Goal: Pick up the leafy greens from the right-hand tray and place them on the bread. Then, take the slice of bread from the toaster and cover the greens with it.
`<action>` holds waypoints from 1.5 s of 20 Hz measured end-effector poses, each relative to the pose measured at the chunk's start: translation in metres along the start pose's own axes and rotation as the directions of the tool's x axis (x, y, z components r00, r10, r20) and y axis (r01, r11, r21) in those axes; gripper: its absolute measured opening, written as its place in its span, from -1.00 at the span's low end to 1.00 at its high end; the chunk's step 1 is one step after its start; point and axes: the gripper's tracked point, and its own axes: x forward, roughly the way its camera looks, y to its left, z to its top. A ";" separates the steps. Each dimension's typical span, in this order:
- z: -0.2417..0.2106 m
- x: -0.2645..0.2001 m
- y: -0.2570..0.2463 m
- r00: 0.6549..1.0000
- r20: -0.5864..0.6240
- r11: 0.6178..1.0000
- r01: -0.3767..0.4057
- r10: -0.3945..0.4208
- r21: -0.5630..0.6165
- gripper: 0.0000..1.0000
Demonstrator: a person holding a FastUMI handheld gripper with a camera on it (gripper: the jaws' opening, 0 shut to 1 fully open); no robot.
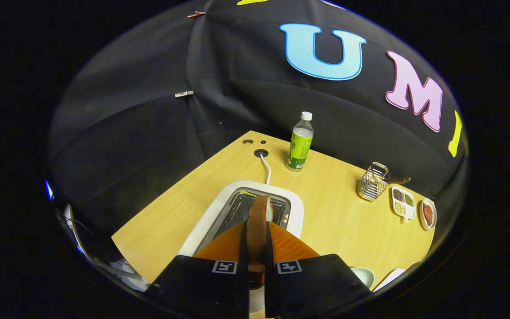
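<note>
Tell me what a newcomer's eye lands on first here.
First the gripper, its orange fingers shut on a slice of bread held edge-up just above the white toaster. Next the green-labelled bottle, upright on the wooden table beyond the toaster. Off to the side past the fingers sit a wire basket and small dishes of food.

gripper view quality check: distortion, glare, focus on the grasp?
Gripper view: strong fisheye bend, the table edges bow and far things shrink; light is even with soft shadows, a mild sheen inside the toaster slot; the gripper, shut on the bread slice, is sharp, while the bottle and the small dishes beyond the fingers stay readable but tiny.
</note>
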 end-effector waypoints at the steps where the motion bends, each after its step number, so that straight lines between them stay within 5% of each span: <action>1: 0.002 -0.003 0.000 1.000 -0.003 1.000 -0.010 0.010 0.022 -0.68; 17: 0.086 -0.093 -0.049 0.976 0.196 0.967 -0.136 0.093 0.216 -0.73; 30: 0.012 -0.138 -0.173 0.988 0.152 0.925 -0.063 0.006 0.374 -0.73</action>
